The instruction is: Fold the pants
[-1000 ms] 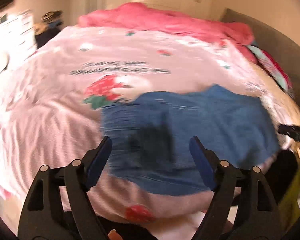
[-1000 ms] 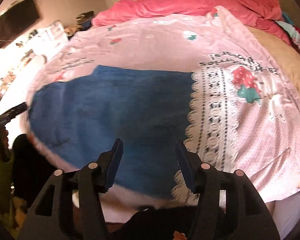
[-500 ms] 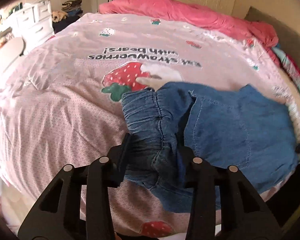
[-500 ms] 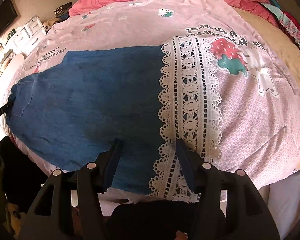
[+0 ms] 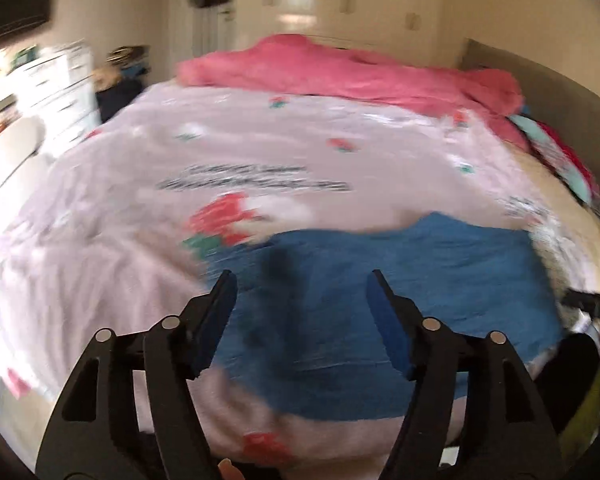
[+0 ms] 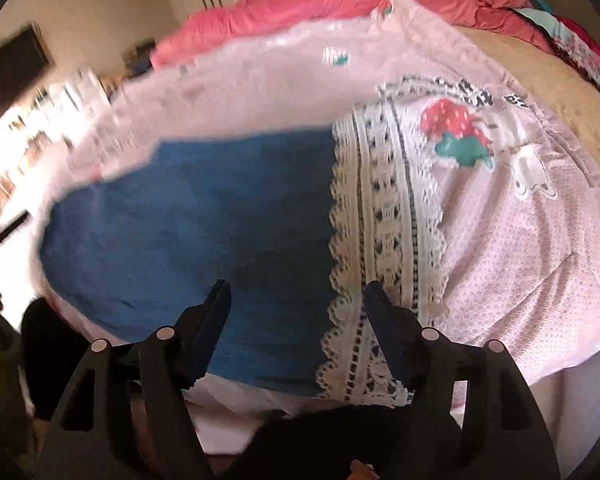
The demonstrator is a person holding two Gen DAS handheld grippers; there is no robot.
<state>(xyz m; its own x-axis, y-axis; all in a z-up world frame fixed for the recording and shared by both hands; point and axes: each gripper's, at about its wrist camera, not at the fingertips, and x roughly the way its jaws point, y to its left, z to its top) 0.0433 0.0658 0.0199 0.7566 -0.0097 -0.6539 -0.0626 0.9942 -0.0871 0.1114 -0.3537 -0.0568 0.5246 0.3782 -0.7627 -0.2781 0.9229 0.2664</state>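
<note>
Bedroom: bed (image 5: 260, 152), dresser (image 5: 56, 84)

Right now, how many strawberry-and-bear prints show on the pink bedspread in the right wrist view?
1. The strawberry-and-bear print lies right of the lace hem of the blue pants. Smaller blurred motifs sit farther up; the pants may hide others.

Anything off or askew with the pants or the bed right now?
Nothing stands out. The blue denim pants lie flat on the pink bedspread, lace cuff intact. Both the left gripper and right gripper are opening, gripping nothing.
</note>
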